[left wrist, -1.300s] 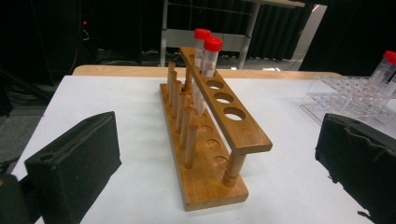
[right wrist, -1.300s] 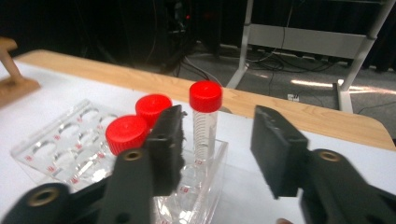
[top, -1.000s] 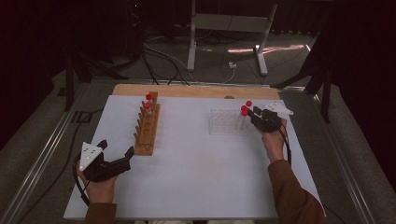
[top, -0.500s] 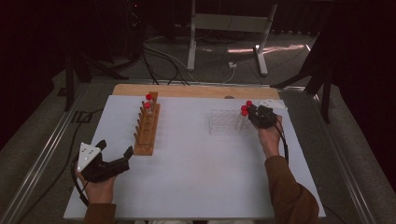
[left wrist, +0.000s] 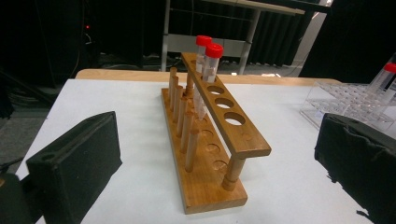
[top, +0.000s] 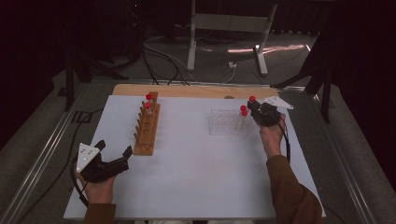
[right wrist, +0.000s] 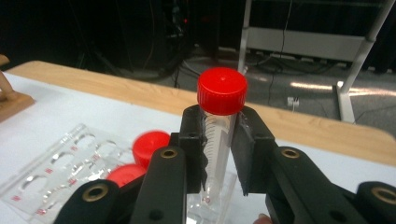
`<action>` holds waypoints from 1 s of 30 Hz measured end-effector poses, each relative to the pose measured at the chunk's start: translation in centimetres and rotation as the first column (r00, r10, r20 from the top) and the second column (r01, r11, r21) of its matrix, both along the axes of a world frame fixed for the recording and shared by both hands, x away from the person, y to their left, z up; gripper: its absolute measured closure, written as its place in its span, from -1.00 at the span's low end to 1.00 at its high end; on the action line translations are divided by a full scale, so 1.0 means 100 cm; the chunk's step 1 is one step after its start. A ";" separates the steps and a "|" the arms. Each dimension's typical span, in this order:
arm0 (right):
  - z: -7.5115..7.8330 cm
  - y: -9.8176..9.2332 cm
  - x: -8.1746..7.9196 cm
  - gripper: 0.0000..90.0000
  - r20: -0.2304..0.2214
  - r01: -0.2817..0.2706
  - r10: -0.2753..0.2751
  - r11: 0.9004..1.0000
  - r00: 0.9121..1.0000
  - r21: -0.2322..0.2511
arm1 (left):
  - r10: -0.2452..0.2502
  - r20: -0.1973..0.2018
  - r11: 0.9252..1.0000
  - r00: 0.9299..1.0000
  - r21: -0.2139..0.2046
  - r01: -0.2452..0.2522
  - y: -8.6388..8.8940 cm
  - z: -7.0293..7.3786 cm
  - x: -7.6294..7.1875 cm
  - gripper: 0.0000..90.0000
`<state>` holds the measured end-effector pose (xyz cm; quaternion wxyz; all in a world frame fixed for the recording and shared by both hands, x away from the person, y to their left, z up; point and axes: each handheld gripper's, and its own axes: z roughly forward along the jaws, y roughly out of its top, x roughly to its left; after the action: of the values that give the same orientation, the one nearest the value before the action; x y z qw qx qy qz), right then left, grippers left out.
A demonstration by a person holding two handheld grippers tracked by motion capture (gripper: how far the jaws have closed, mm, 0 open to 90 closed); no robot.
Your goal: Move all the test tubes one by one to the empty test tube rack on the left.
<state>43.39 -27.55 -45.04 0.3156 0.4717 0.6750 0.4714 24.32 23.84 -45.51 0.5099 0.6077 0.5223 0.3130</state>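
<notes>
Red-capped clear plastic tubes are being carried, by the look of it, from the clear plastic grid rack point(top: 228, 122) on the right of the white table top point(top: 196, 177) to the long wooden tube rack point(top: 146, 130) on the left. Two tubes point(left wrist: 208, 65) are already seated upright at the far end of the wooden rack, and the remaining holes along its upper rail are seen empty. Two more red-capped tubes point(top: 243, 112) are left standing at the right end of the clear rack.

One red-capped tube point(right wrist: 219, 121) is clamped between the jaws of the right gripper point(right wrist: 219, 154); the jaws have just been closing, and the pads are now pressed on the tube's clear barrel just below its cap. The tube is held upright, just above the right end of the clear rack. The job is judged to be roughly half done: this tube has yet to be carried across and seated, and the two behind it after that.

The left gripper point(top: 114, 161) is held idle near the front end of the wooden rack, its jaws spread wide with nothing between them.

The lower tip of the gripped tube is partly hidden behind the jaws, so whether it has cleared its hole cannot be told. The two caps beside it are blurred in the right gripper view. The clear rack is cut off at the right edge of the left gripper view.
</notes>
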 end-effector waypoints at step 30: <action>0.029 -0.012 -0.055 0.66 0.064 -0.088 0.086 0.996 0.994 0.032 | 0.017 -0.018 1.000 1.000 0.012 -0.017 -0.001 -0.005 0.003 -0.98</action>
<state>37.92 -28.72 -42.11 0.3075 0.4324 0.6764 0.5108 24.59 23.74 -46.06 0.4989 0.6091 0.5300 0.3149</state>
